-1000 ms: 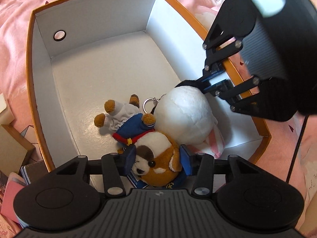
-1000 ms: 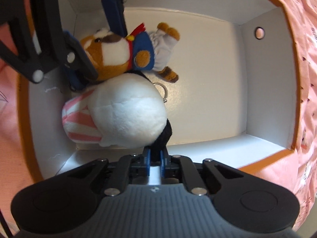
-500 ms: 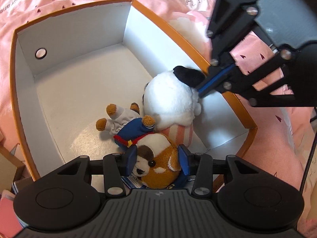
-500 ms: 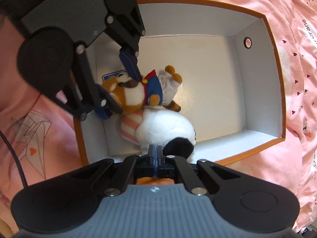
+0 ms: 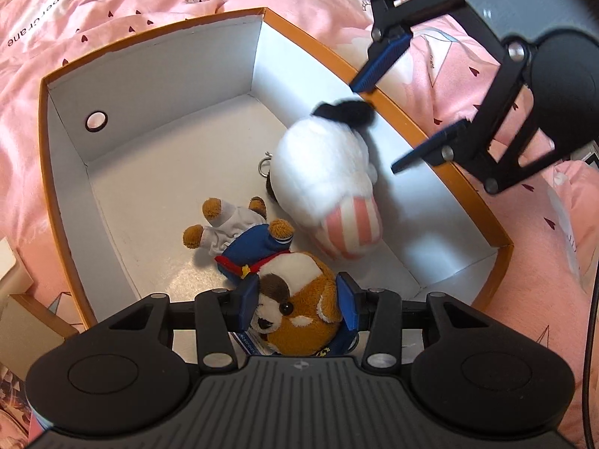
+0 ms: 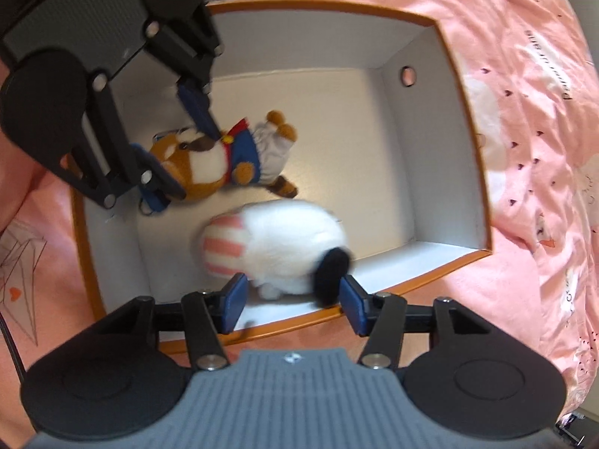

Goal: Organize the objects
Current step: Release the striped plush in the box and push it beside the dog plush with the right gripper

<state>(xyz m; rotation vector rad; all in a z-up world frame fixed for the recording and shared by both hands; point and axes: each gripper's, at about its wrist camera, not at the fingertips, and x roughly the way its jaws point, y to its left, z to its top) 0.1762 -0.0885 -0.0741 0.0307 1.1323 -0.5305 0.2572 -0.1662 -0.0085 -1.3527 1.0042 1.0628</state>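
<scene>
Right hand-held gripper (image 6: 292, 305): jaws have just been opened above the near wall of the box (image 5: 60, 172); nothing is pressed between them.
White plush (image 5: 329, 183): released, blurred as if dropping by the box's right wall.
Left hand-held gripper (image 5: 297, 305): clamped on the brown dog plush (image 5: 295, 299) at the near corner.
Meaning: one toy is judged delivered; the dog's release is left.

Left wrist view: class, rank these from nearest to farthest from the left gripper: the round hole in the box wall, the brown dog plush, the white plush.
1. Brown dog plush, its head between the left gripper pads.
2. White plush, farther in, by the right-hand wall.
3. Round hole, far-left wall.
</scene>
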